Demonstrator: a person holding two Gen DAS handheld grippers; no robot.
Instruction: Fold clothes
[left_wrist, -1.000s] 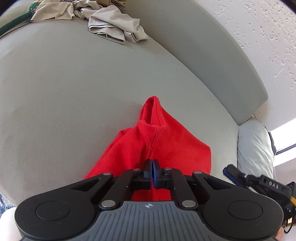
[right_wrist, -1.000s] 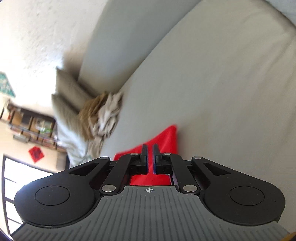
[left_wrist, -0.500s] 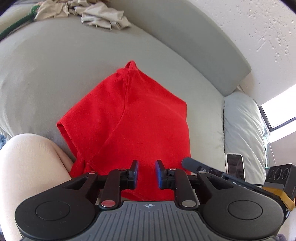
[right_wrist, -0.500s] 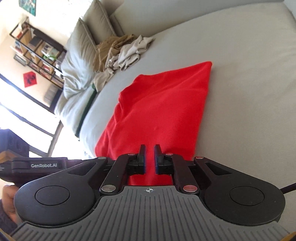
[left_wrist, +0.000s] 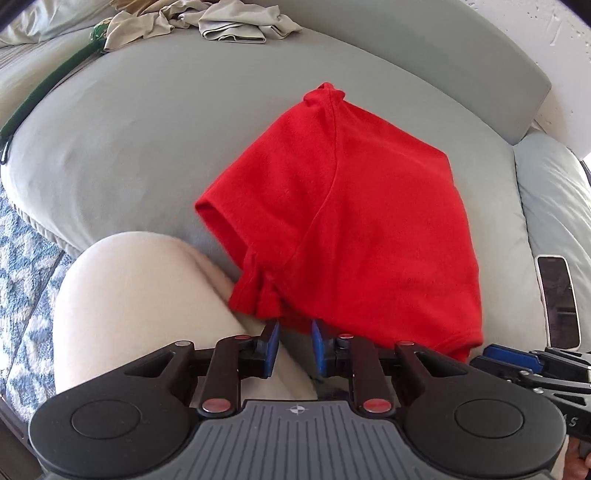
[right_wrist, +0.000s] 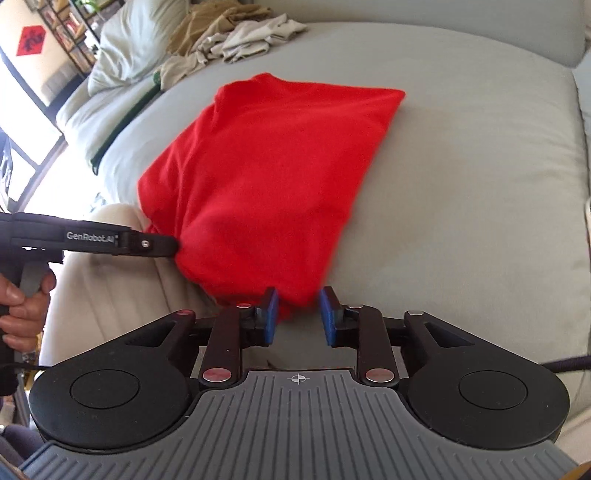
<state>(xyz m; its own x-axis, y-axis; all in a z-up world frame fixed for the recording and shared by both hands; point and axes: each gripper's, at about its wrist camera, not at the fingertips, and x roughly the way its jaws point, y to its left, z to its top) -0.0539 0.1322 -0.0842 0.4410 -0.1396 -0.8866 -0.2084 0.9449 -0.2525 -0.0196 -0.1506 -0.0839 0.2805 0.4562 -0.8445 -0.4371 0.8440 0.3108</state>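
Note:
A red T-shirt (left_wrist: 343, 221) lies folded over on the grey sofa seat (left_wrist: 147, 129), one sleeve opening facing left. My left gripper (left_wrist: 293, 347) is open, its blue pads just short of the shirt's near bunched edge, holding nothing. In the right wrist view the same shirt (right_wrist: 273, 166) spreads away from me. My right gripper (right_wrist: 297, 315) is open with the shirt's near corner lying between its jaws, not pinched. The left gripper's body (right_wrist: 88, 240) shows at the shirt's left edge.
A heap of beige and tan clothes (left_wrist: 207, 22) lies at the sofa's far end by pillows (right_wrist: 129, 48). A phone (left_wrist: 557, 299) lies on the right cushion. A person's pale-trousered knee (left_wrist: 140, 302) is at the sofa's front edge. A patterned rug (left_wrist: 22, 273) covers the floor.
Both grippers were shut on the shirt a second ago; they let it go onto the seat, opened wider and drew back to its near edge.

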